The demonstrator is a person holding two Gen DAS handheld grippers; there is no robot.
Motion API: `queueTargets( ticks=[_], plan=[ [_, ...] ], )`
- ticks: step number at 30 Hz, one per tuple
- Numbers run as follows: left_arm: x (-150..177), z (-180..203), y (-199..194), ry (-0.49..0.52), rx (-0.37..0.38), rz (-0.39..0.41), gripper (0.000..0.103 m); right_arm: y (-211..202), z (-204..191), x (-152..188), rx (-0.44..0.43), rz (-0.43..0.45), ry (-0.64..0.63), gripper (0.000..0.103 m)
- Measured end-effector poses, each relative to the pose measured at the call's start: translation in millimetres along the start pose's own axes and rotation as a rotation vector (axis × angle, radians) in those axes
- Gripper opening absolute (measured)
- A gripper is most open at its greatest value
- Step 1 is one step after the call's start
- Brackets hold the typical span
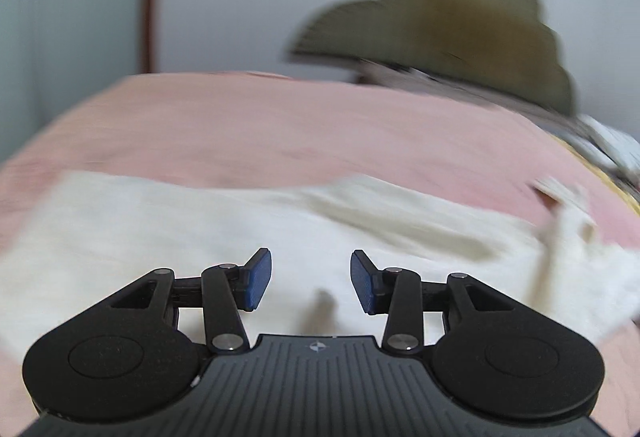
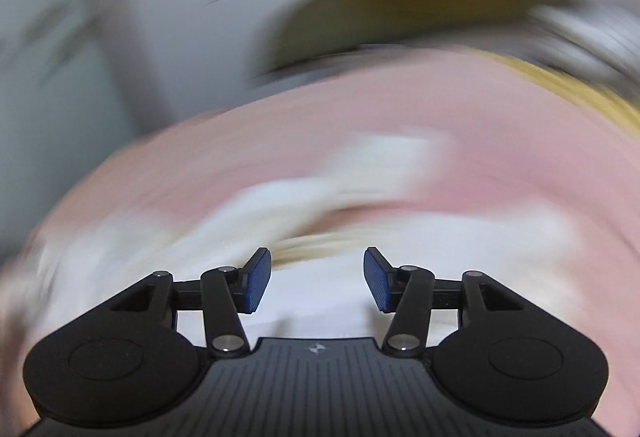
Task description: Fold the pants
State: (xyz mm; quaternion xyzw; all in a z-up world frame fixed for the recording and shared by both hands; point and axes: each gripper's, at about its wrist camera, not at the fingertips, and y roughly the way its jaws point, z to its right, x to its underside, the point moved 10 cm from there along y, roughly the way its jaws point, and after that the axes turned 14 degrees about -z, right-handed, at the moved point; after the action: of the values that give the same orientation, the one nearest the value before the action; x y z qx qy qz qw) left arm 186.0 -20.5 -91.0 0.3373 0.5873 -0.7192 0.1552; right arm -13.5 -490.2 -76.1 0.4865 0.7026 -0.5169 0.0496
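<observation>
Both tongs, left gripper (image 1: pixel 311 279) and right gripper (image 2: pixel 317 279), stand with blue ribbed pads apart and nothing between, over cream pants (image 1: pixel 160 237) lying creased on the pink bedsheet (image 1: pixel 280 125), their far edges smeared by blur, as is an olive-brown heap (image 1: pixel 460 29) behind.

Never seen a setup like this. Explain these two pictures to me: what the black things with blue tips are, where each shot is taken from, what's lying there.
Each picture comes from a camera mounted on a hand-held gripper, looking along its two blue-padded fingers. One shows the left gripper, the other the right gripper. Both stand open, holding nothing. Below them lie cream-white pants on a pink bed cover. Behind sits an olive-brown heap, too blurred to identify. The right view is smeared by motion.
</observation>
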Motion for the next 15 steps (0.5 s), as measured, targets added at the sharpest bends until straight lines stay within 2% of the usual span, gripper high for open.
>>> queueTargets(
  ticks=[2,4,7,10,13,15],
  plan=[
    [1.3,31.6,14.1,0.095,0.026,-0.014,0.050,-15.5,40.8,8.6,-0.062,0.043,0.211,0.051],
    [3.9,56.4,26.5,0.178,0.040,-0.017,0.050,-21.6,63.7,25.2,-0.093,0.040,0.342,0.051],
    [11.6,80.6,45.3,0.268,0.041,-0.012,0.051,-16.0,66.5,46.2,-0.131,-0.014,0.392,0.051],
    [22.3,94.4,55.4,0.297,0.030,-0.008,0.054,2.9,55.7,59.4,-0.197,-0.083,0.404,0.050],
    [25.6,95.4,63.5,0.293,0.019,0.008,0.058,14.9,53.6,46.8,-0.217,-0.044,0.406,0.049],
    [23.4,97.5,66.8,0.287,0.020,0.011,0.059,22.3,62.2,34.5,-0.232,0.016,0.430,0.049]
  ],
)
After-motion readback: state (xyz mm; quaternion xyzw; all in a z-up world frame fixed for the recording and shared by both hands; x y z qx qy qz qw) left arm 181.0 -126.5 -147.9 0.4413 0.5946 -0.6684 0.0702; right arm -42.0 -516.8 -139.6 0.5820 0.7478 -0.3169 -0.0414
